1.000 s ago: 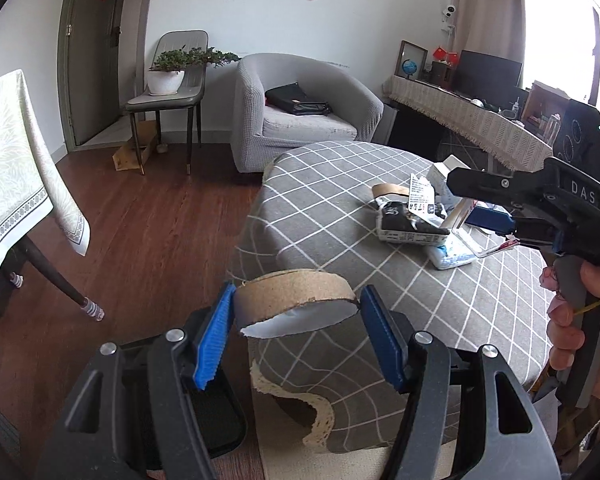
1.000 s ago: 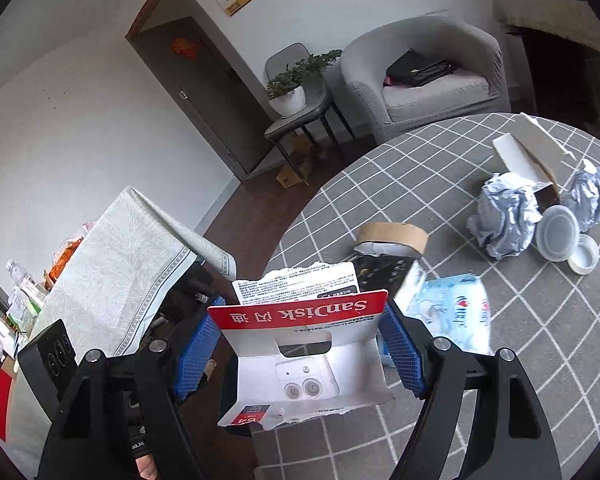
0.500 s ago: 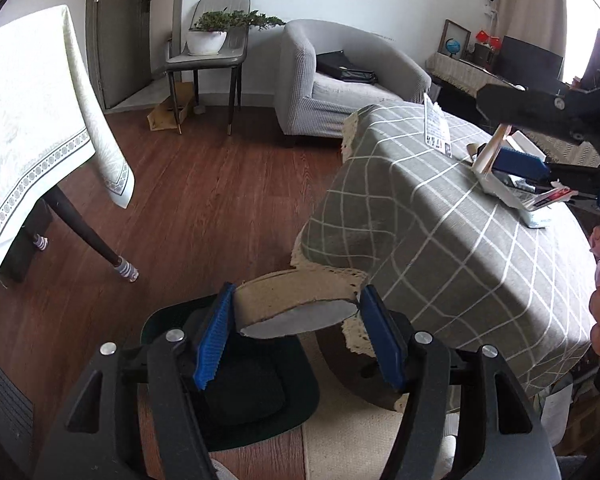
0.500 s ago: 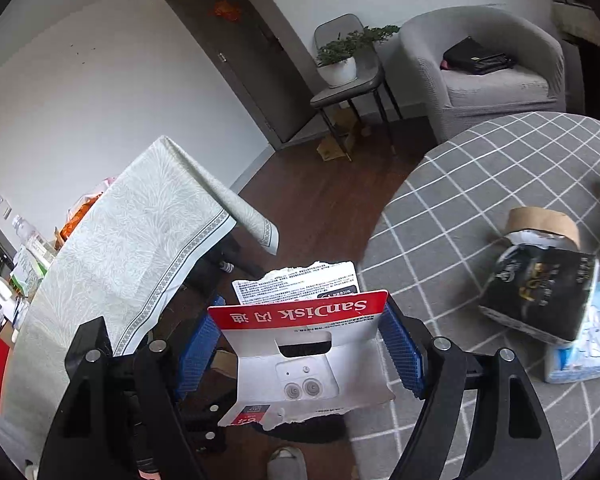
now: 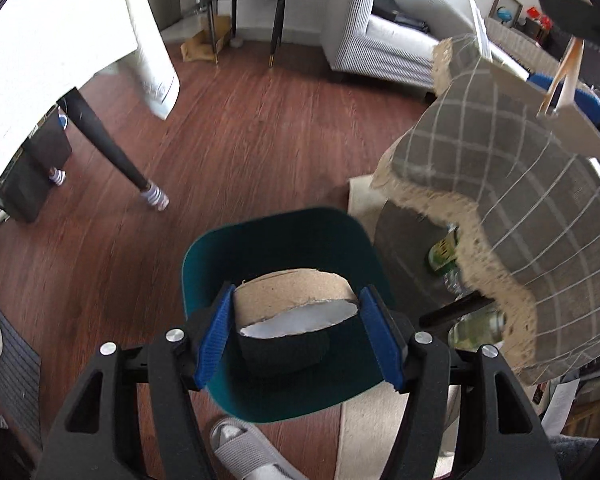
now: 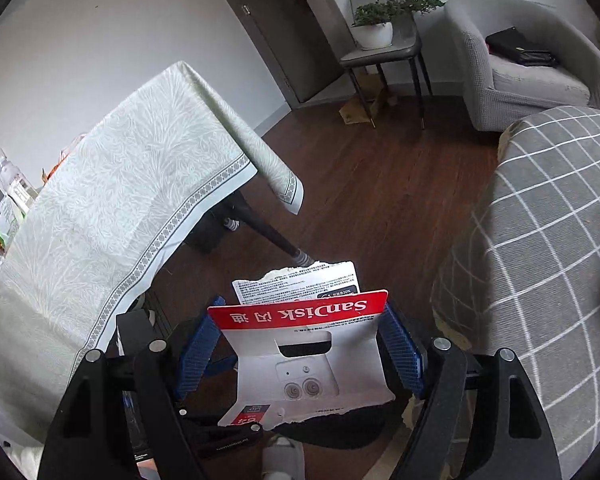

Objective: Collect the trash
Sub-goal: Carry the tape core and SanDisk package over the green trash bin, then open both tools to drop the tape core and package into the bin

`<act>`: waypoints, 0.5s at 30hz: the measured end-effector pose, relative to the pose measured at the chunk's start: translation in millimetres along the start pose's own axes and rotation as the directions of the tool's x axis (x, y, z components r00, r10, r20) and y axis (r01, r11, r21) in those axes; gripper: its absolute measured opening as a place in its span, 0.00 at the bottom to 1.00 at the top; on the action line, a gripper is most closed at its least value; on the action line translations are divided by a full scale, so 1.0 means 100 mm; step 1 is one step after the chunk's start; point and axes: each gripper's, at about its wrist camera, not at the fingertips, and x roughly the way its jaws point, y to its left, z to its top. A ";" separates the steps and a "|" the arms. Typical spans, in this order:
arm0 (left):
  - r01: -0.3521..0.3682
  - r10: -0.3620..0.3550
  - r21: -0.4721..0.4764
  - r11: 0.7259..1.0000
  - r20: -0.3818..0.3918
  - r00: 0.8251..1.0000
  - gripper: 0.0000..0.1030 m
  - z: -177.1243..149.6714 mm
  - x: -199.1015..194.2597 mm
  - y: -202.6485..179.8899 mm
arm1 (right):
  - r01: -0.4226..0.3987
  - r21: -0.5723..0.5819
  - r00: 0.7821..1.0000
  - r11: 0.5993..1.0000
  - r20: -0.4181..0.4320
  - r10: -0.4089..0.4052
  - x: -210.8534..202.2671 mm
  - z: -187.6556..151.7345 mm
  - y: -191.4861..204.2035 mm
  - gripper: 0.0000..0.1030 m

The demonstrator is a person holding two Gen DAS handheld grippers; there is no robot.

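Note:
My left gripper (image 5: 298, 334) is shut on a brown cardboard tape roll core (image 5: 292, 300) and holds it directly above a dark teal trash bin (image 5: 284, 240) on the wooden floor. My right gripper (image 6: 300, 352) is shut on a torn red-and-white SanDisk card package (image 6: 304, 344), held above the floor beside the grey checked round table (image 6: 540, 240). The same package (image 5: 568, 116) and the right gripper show at the upper right of the left wrist view, above the table edge.
A table with a pale green cloth (image 6: 112, 208) stands to the left, its dark leg (image 5: 108, 148) on the floor. A grey armchair (image 6: 528, 64) and a chair with a potted plant (image 6: 380, 28) stand at the back. Bottles (image 5: 444, 256) lie under the round table. A white slipper (image 5: 252, 452) is below the bin.
Both grippers have swung off the round table toward the floor with their loads. The left one now hangs over the teal bin; the right one has moved past the table edge.

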 end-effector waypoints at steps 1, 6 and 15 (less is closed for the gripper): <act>-0.001 0.001 0.004 1.000 -0.021 1.000 0.64 -0.02 0.04 0.03 | 0.001 -0.004 1.000 1.000 -0.011 -0.001 0.06 -0.01 0.03 0.75; -0.006 0.005 -0.015 1.000 -0.083 0.997 0.68 -0.12 0.18 0.19 | -0.004 -0.005 0.998 1.000 -0.057 0.004 0.33 -0.05 0.08 0.76; -0.009 0.009 0.000 1.000 -0.083 0.997 0.71 -0.23 0.22 0.31 | 0.019 0.015 0.992 1.000 -0.124 -0.017 0.73 -0.13 0.05 0.76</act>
